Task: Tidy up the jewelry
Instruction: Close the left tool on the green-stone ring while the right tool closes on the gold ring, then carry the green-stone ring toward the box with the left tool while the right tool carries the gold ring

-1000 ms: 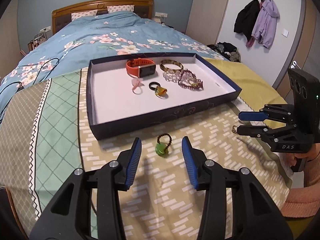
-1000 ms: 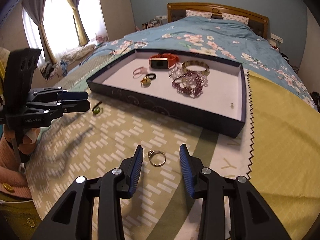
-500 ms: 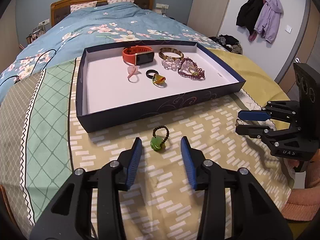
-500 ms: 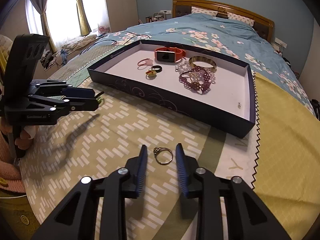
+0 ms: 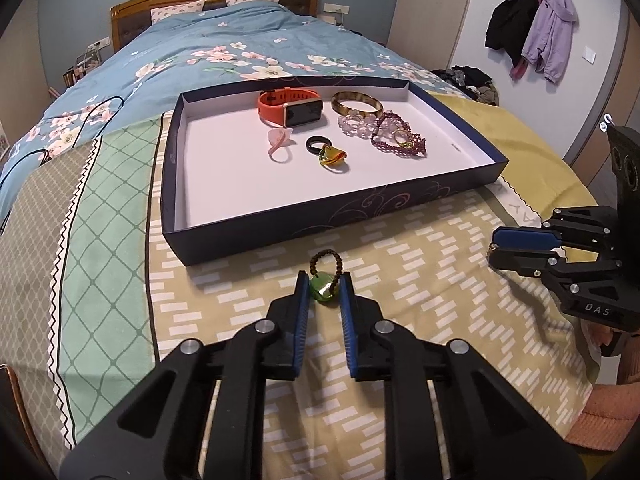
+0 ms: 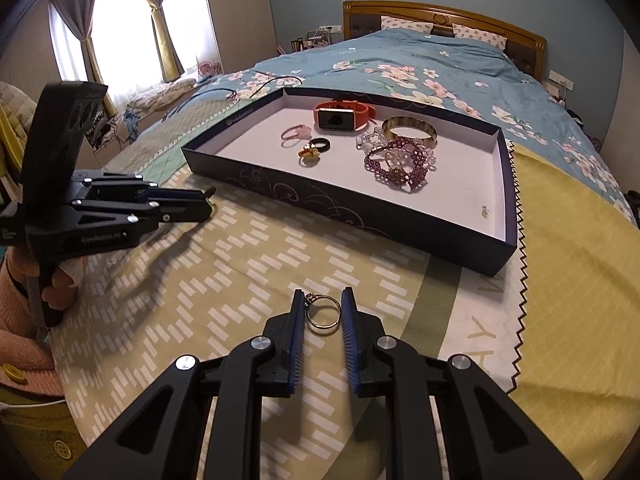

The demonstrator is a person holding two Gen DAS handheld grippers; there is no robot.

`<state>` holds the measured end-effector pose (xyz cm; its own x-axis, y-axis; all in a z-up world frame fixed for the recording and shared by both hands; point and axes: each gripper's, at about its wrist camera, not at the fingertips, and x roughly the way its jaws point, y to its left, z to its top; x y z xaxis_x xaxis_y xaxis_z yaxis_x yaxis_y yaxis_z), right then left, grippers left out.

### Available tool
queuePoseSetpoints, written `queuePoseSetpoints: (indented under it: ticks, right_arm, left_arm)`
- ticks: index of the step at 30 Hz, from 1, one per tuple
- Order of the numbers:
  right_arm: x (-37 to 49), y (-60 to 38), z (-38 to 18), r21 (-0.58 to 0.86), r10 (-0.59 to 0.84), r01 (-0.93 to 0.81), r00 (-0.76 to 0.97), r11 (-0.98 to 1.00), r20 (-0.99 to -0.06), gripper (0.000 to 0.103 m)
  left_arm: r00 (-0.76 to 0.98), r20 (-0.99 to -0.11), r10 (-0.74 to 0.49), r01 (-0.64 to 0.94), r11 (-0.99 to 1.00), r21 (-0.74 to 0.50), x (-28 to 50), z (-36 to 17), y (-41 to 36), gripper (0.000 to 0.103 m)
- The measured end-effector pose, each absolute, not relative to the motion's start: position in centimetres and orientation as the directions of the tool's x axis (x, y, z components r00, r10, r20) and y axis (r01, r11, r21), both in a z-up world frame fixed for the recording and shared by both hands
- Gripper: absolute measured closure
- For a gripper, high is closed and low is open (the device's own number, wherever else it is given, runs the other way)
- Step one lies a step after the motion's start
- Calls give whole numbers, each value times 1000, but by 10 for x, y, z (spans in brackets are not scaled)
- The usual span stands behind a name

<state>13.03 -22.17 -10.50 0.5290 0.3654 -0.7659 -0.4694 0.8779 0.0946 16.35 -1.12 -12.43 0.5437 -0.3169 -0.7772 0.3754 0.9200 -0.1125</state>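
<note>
L gripper (image 5: 325, 286) just closed, pads pinching green bead ring (image 5: 325, 285), R gripper (image 6: 323, 309) just closed, pinching metal ring (image 6: 323, 314), both on bedspread (image 5: 420, 264) near tray (image 5: 320, 228).

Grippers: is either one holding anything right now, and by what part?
Left gripper has just closed on the green stone of the beaded ring; right gripper has just closed across the band of the metal ring.
</note>
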Motion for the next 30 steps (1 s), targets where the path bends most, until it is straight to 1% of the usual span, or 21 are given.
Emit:
queuePoseSetpoints:
  ticks: [9, 30]
  right_arm:
    - [129, -223, -98, 128, 398, -467, 544, 875, -738, 87]
    - [135, -232, -80, 198, 454, -445, 598, 873, -660, 87]
  left_arm:
    - [551, -763, -337, 381, 916, -129, 157, -121, -11, 87]
    - [608, -694, -386, 400, 904, -152, 140, -90, -9, 87]
